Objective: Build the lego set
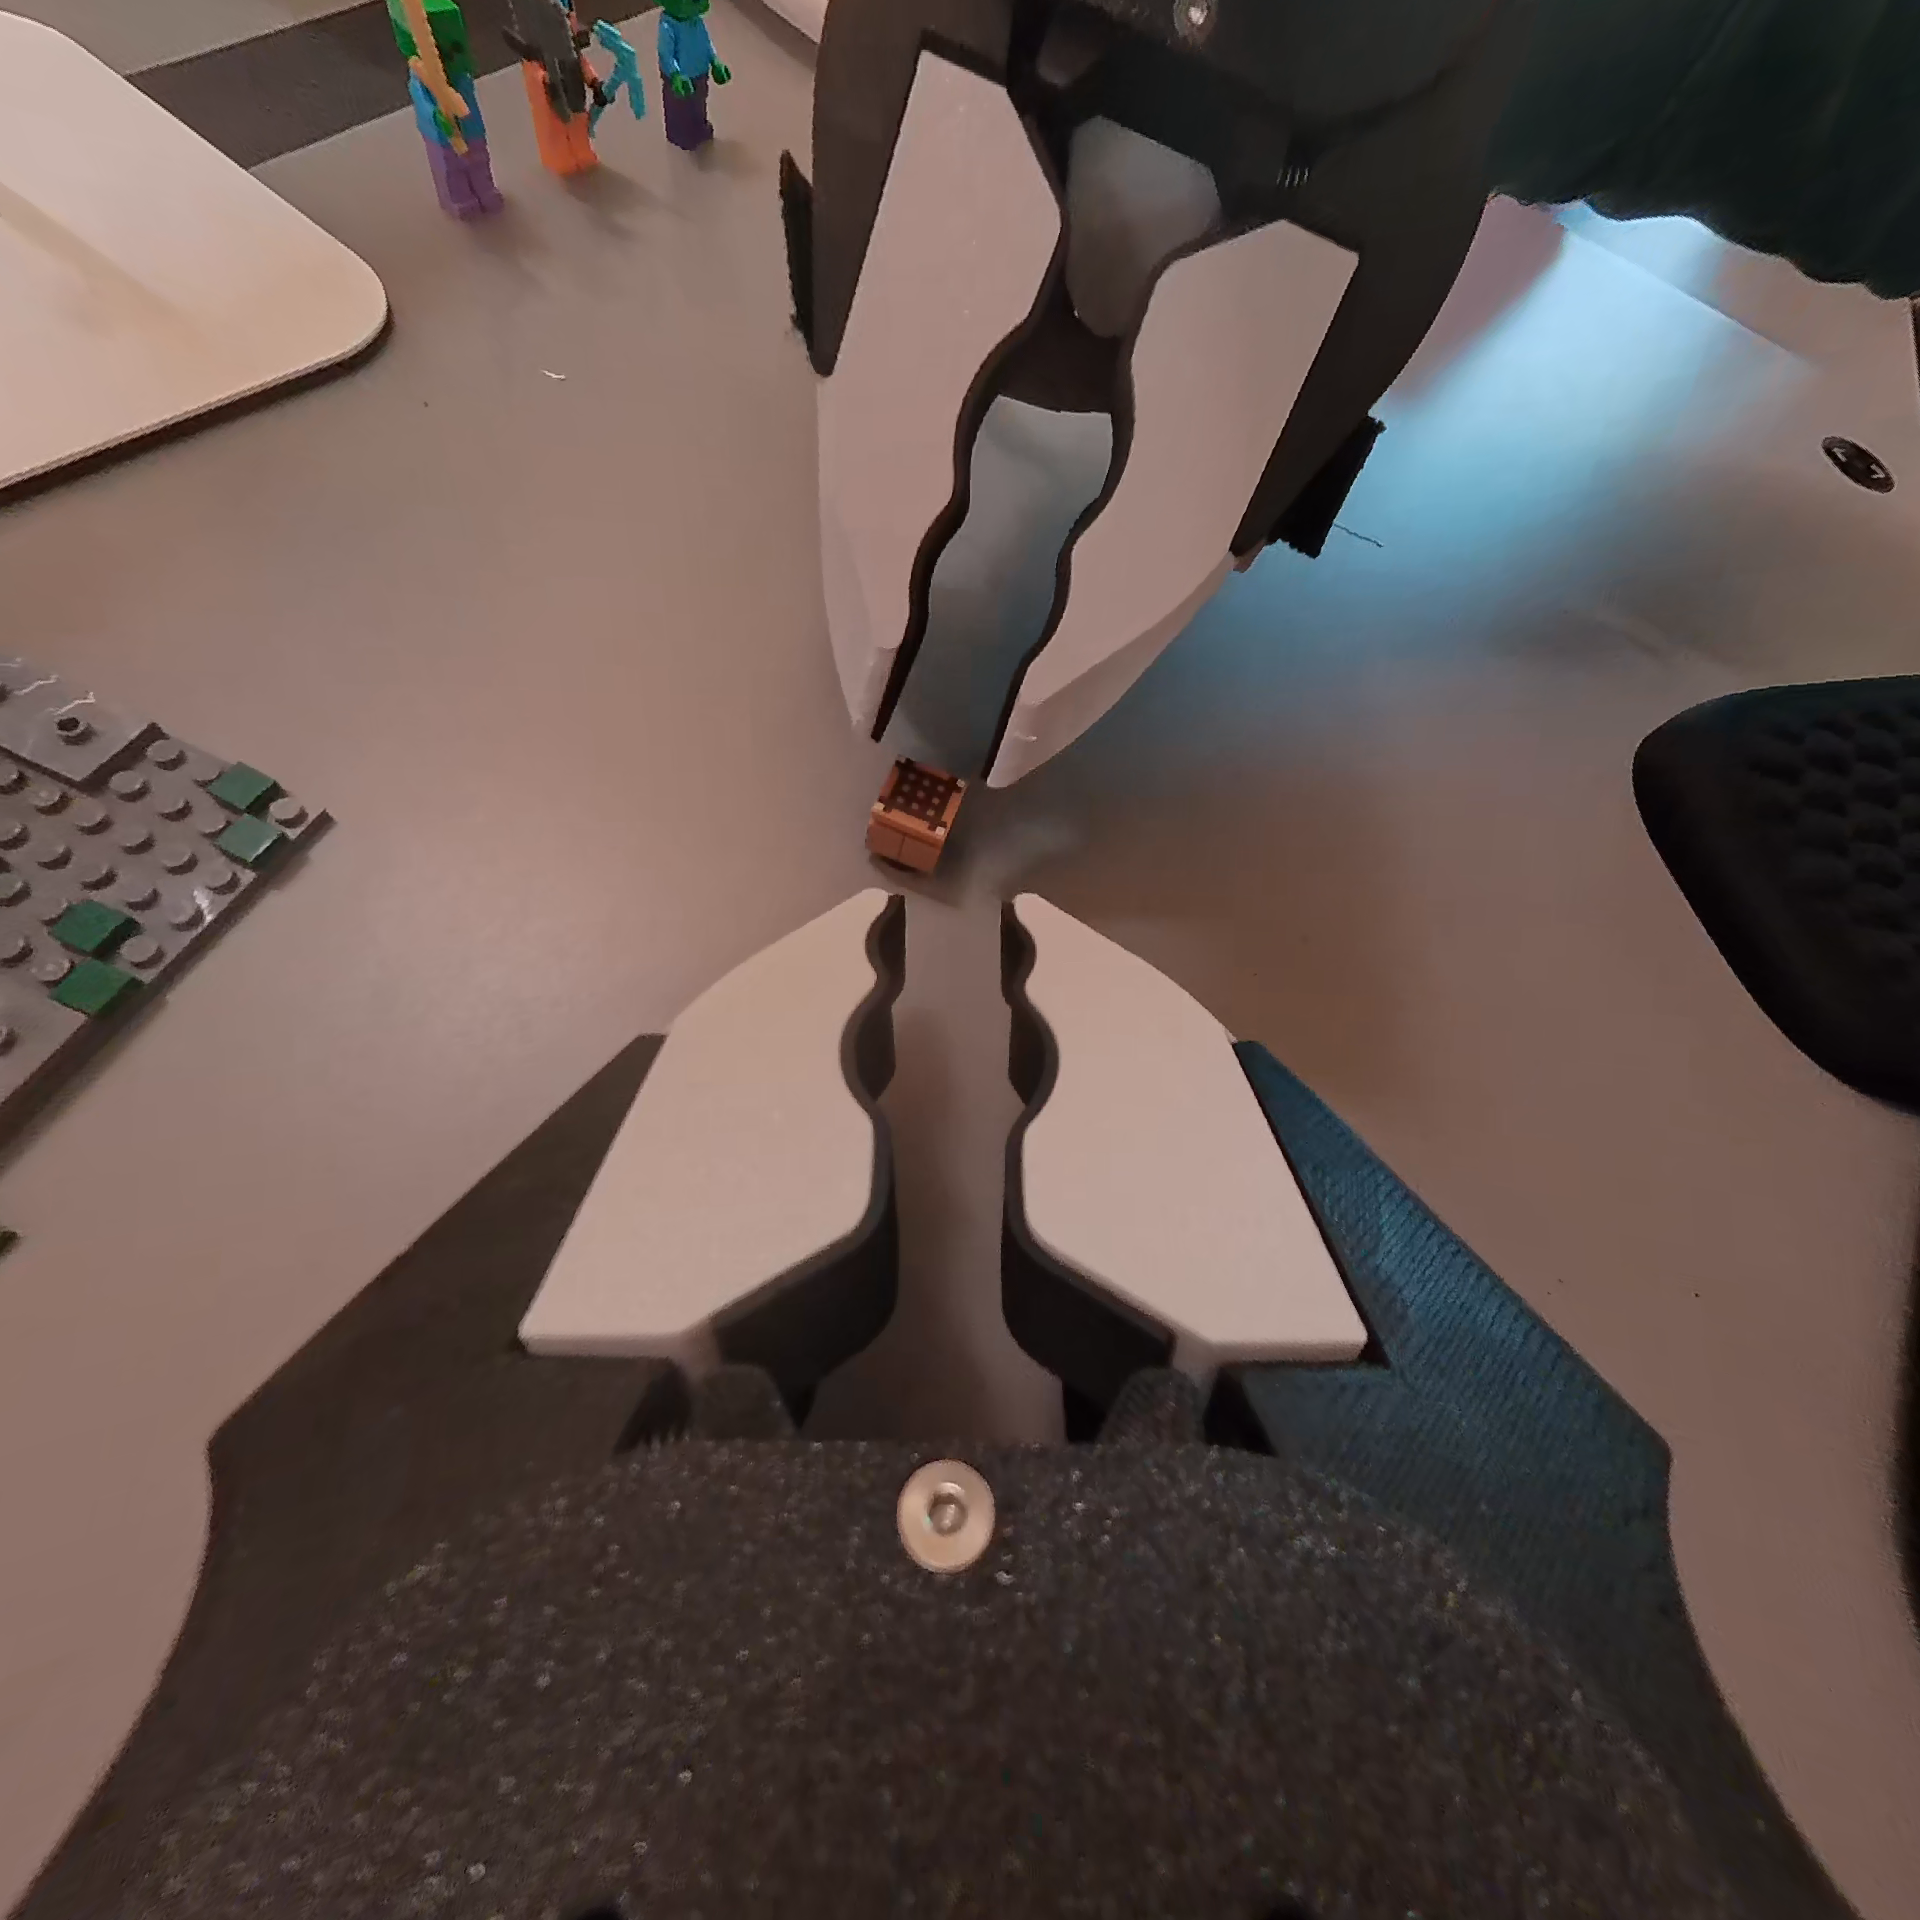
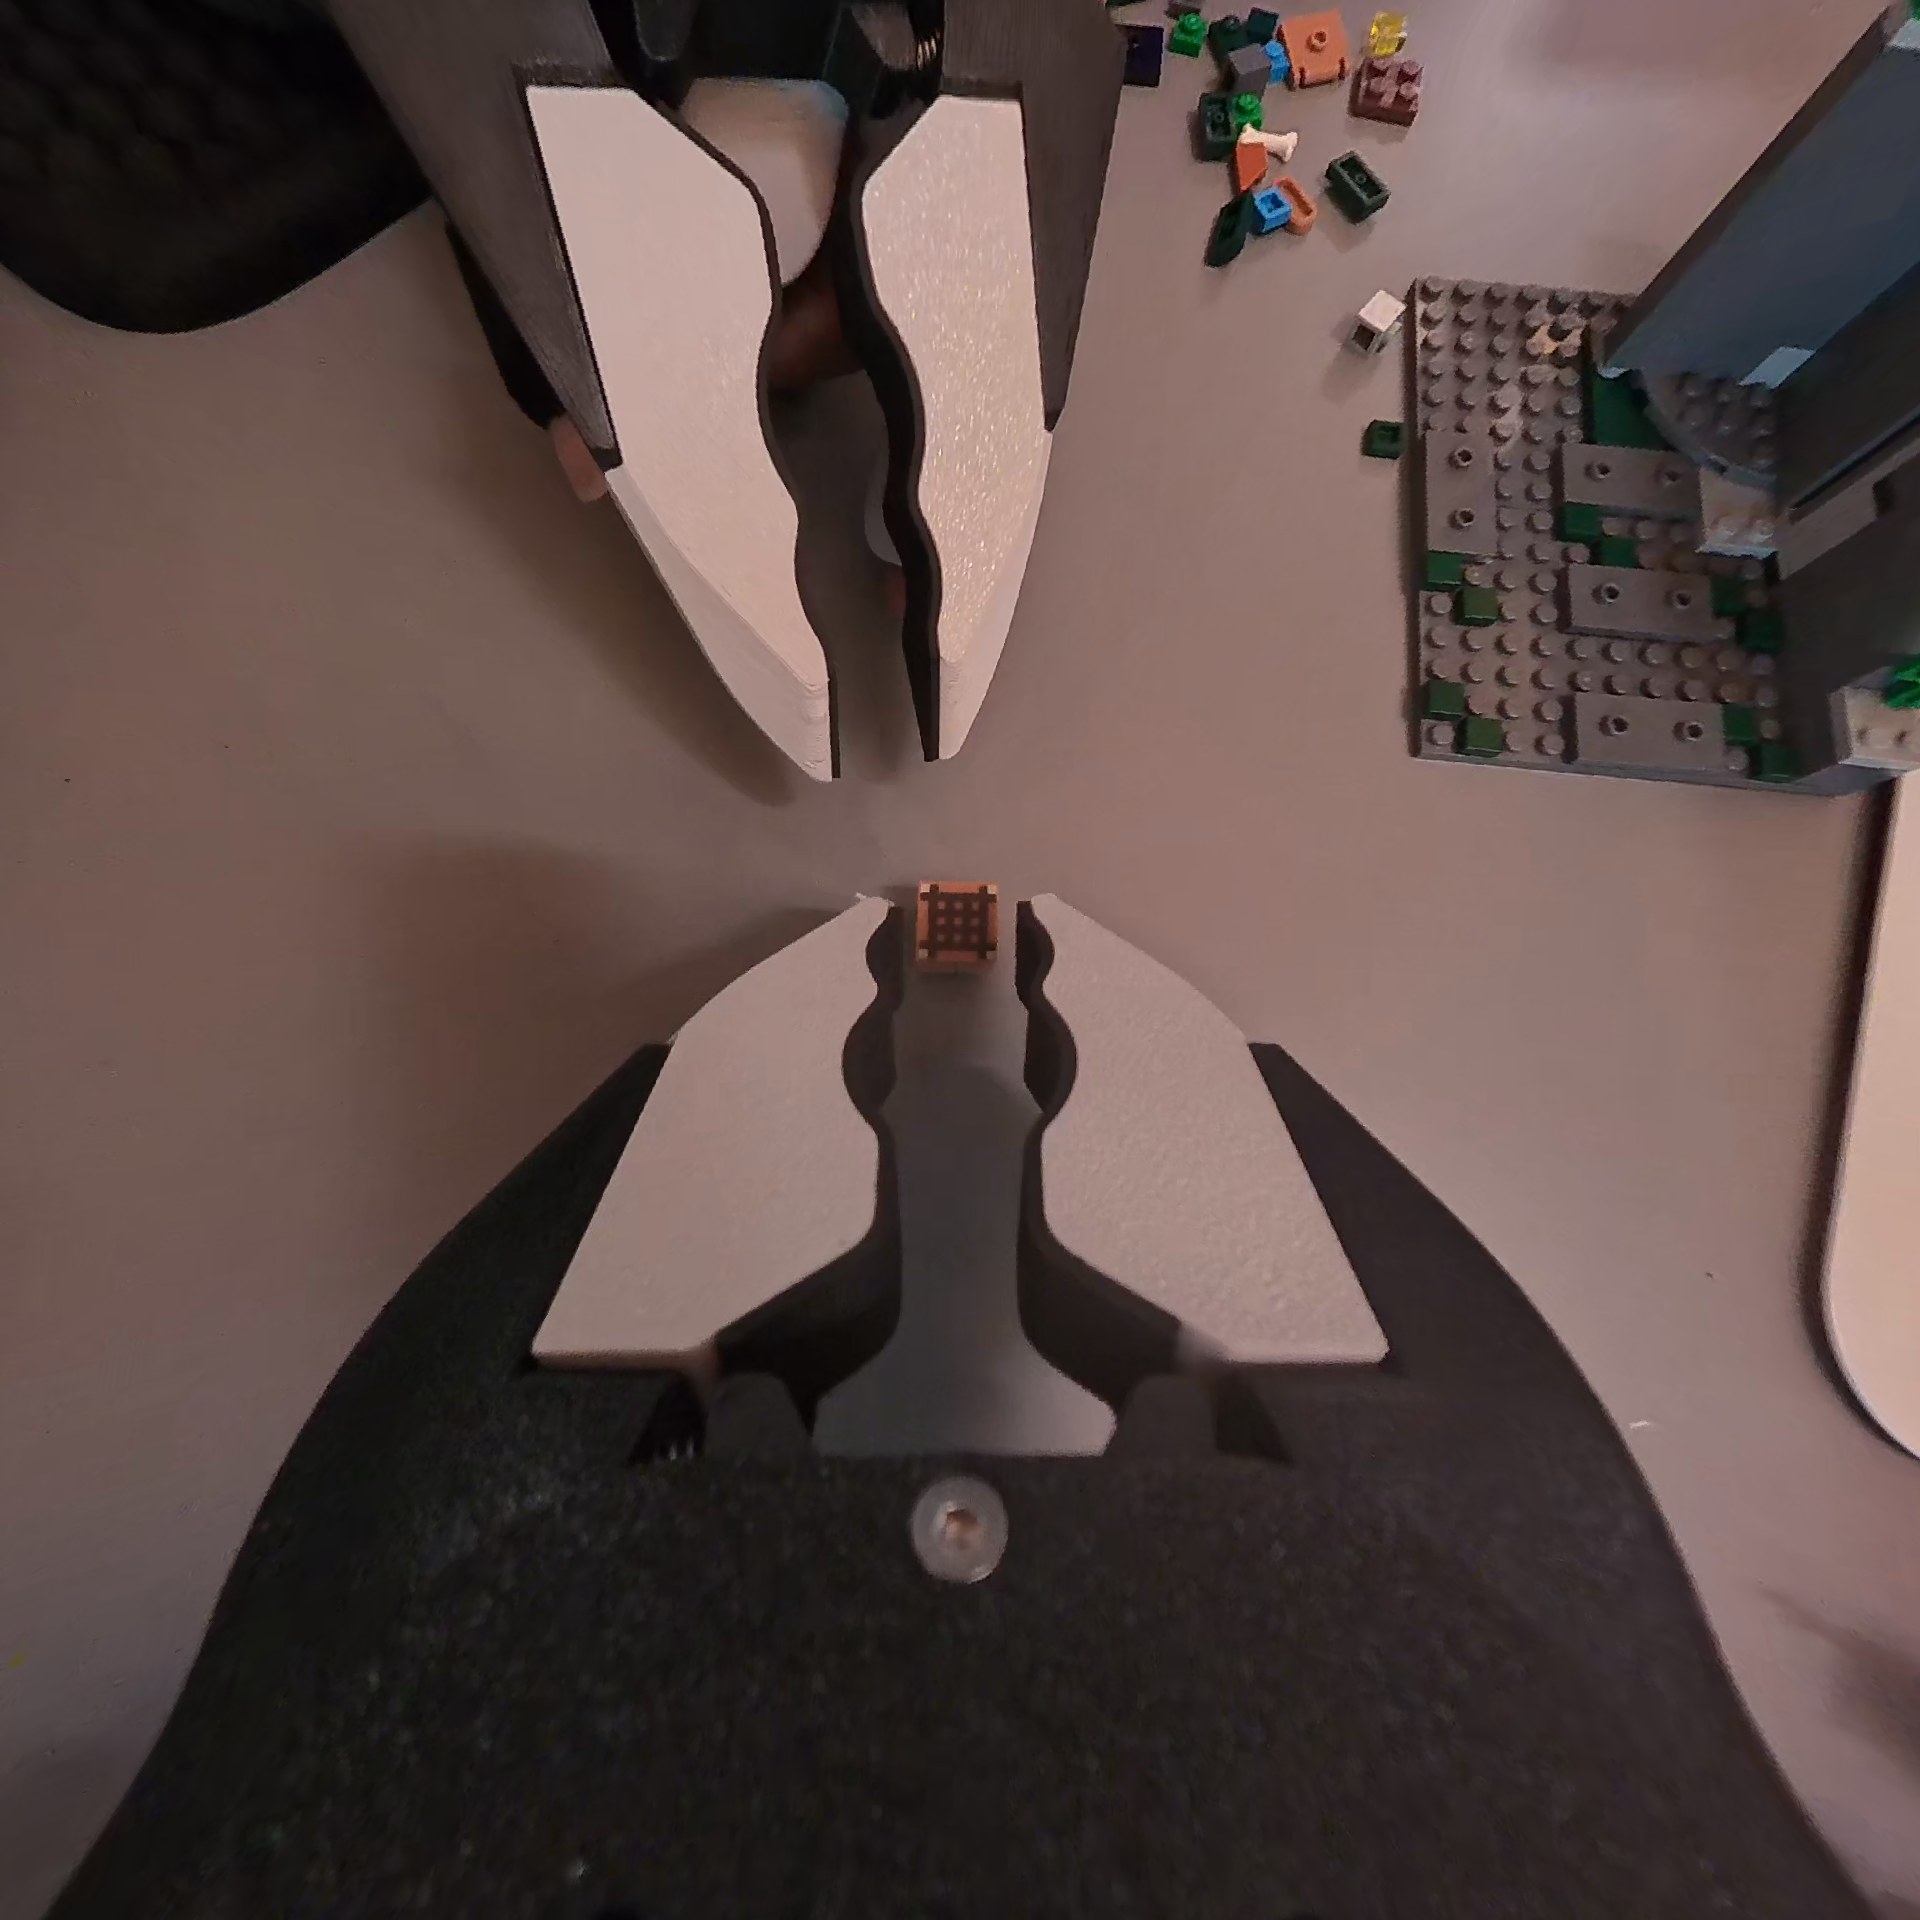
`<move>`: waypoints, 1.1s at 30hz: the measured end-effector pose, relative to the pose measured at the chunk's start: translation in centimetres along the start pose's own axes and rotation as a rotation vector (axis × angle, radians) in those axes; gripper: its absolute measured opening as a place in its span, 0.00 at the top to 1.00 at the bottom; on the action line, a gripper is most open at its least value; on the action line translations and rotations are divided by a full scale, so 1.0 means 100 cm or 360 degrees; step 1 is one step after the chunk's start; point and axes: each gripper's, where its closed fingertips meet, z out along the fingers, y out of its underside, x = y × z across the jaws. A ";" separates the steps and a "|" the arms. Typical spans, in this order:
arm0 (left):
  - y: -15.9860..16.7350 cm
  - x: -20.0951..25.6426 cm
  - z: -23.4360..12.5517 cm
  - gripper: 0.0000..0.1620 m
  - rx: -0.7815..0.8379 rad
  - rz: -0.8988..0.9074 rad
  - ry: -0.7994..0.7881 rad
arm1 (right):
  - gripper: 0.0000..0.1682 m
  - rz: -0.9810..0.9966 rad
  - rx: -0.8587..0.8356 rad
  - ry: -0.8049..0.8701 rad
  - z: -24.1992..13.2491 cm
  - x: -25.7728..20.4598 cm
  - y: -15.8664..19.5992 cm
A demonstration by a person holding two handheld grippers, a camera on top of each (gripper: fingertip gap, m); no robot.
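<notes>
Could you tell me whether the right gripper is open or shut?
Open: the right gripper shows table between its fingertips, flanking the small tan grid-topped brick untouched.

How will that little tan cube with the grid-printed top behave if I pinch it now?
The tan cube looks like stiff moulded plastic, so it should not deform. It is tiny beside the right tongs that flank it, so probably very light and apt to skid on the smooth table. Its flat faces suggest no rolling, though an off-centre pinch might twist it.

A narrow strip of bare table (image 2: 312, 935) is being left between the two grippers' tips, and it is being occupied by the small tan block (image 2: 958, 928). Passage toward the grey baseplate (image 2: 1496, 665) is apparently being kept free; loose bricks (image 2: 1283, 125) are lying beyond.
</notes>
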 end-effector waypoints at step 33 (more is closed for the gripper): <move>0.001 -0.002 0.007 0.88 -0.0050 0.0224 -0.0171 | 1.00 0.0271 0.0492 0.0602 -0.042 -0.009 0.002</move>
